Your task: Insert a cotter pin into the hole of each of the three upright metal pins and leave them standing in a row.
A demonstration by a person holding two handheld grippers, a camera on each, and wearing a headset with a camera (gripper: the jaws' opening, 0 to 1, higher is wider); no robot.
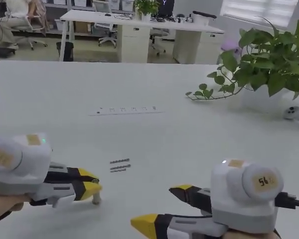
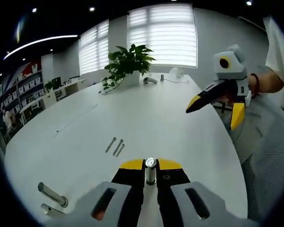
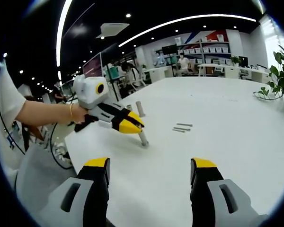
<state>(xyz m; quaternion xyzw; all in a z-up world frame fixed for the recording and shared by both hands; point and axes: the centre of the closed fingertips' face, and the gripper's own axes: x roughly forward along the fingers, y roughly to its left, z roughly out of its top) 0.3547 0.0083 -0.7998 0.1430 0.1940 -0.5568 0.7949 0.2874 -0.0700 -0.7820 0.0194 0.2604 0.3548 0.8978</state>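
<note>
My left gripper [image 1: 93, 183] is shut on a short metal pin [image 1: 96, 199] whose foot rests on the white table [image 1: 154, 134]. In the left gripper view the pin [image 2: 150, 170] stands between the yellow-tipped jaws of the left gripper [image 2: 150, 165]. Three thin cotter pins [image 1: 119, 165] lie side by side just beyond it. Two more metal pins [image 2: 52, 194] sit at the lower left. My right gripper [image 1: 154, 205] hovers open and holds nothing. The right gripper view shows the left gripper [image 3: 132, 124] on its pin [image 3: 143, 138], the cotter pins [image 3: 182, 127] and another upright pin [image 3: 139, 109].
A potted plant [image 1: 269, 64] trails leaves over the far right of the table, with a white controller [image 1: 296, 114] beside it. A flush socket strip [image 1: 127, 109] lies mid-table. Office desks and chairs stand beyond the far edge.
</note>
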